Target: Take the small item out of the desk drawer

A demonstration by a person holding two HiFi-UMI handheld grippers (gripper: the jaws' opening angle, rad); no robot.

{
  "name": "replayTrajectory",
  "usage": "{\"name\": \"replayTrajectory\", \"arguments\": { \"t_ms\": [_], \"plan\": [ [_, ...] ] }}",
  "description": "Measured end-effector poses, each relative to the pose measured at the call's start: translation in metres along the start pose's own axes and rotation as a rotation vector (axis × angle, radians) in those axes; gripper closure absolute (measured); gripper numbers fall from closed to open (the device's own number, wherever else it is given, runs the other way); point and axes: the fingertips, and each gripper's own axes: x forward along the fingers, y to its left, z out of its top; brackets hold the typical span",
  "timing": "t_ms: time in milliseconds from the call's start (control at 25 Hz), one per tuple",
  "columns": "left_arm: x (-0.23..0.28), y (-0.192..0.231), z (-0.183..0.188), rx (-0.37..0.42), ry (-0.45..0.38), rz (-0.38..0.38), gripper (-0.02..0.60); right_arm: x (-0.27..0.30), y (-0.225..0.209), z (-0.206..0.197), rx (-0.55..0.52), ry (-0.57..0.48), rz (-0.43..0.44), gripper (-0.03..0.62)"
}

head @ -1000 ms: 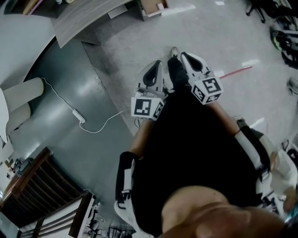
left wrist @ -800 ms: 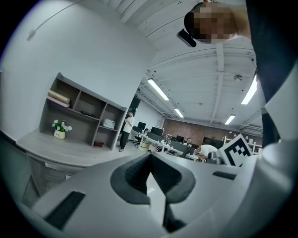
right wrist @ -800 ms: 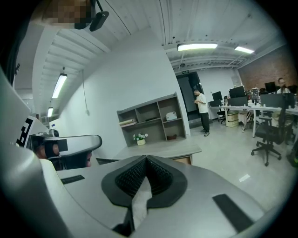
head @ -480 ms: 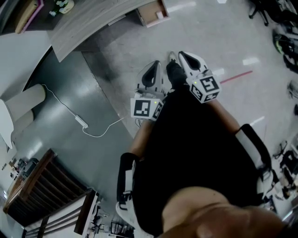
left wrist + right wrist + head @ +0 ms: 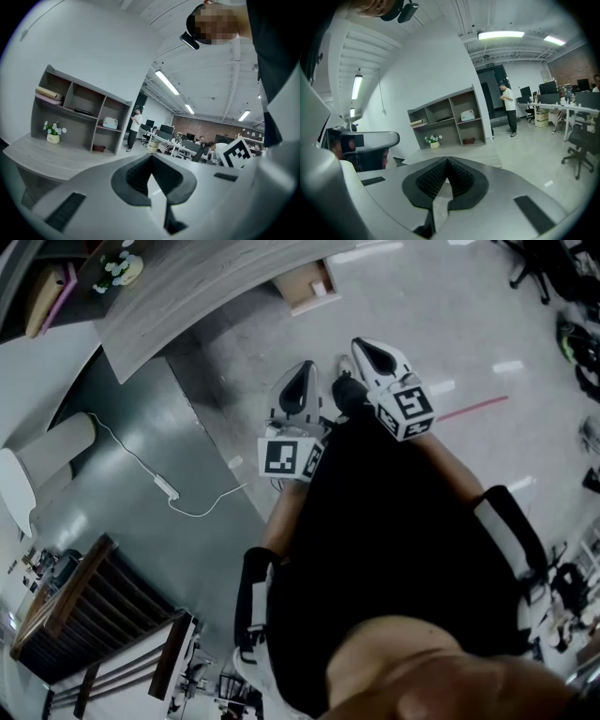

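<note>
We've got the left gripper (image 5: 300,390) and right gripper (image 5: 373,356) mid-frame, jaws pinched together on nothing, desk (image 5: 187,287) upper left.

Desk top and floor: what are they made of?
Desk: looks like matte grey-brown wood-grain laminate, going by the streaked grain lines; real wood can't be ruled out. Floor: probably sealed concrete, since it is pale grey and mottled with a slight sheen.

White cable (image 5: 199,514) lies on the floor (image 5: 112,531), potted plant (image 5: 120,268) on the desk (image 5: 197,277).
</note>
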Motion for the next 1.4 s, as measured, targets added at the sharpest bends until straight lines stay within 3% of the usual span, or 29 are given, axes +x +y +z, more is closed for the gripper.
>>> {"name": "replayTrajectory", "arguments": {
  "t_ms": [480,880,1400],
  "plan": [
    [0.054,0.021,0.019,0.009,-0.012,0.032,0.583,0.052,-0.056,0.012,0.011,0.025,-0.027,0.595],
    [0.104,0.065,0.031,0.019,-0.002,-0.038,0.583,0.098,-0.078,0.006,0.024,0.074,-0.099,0.595],
    [0.155,0.118,0.037,-0.008,0.037,-0.065,0.583,0.178,-0.105,-0.021,0.063,0.181,-0.145,0.595]
  ]
}}
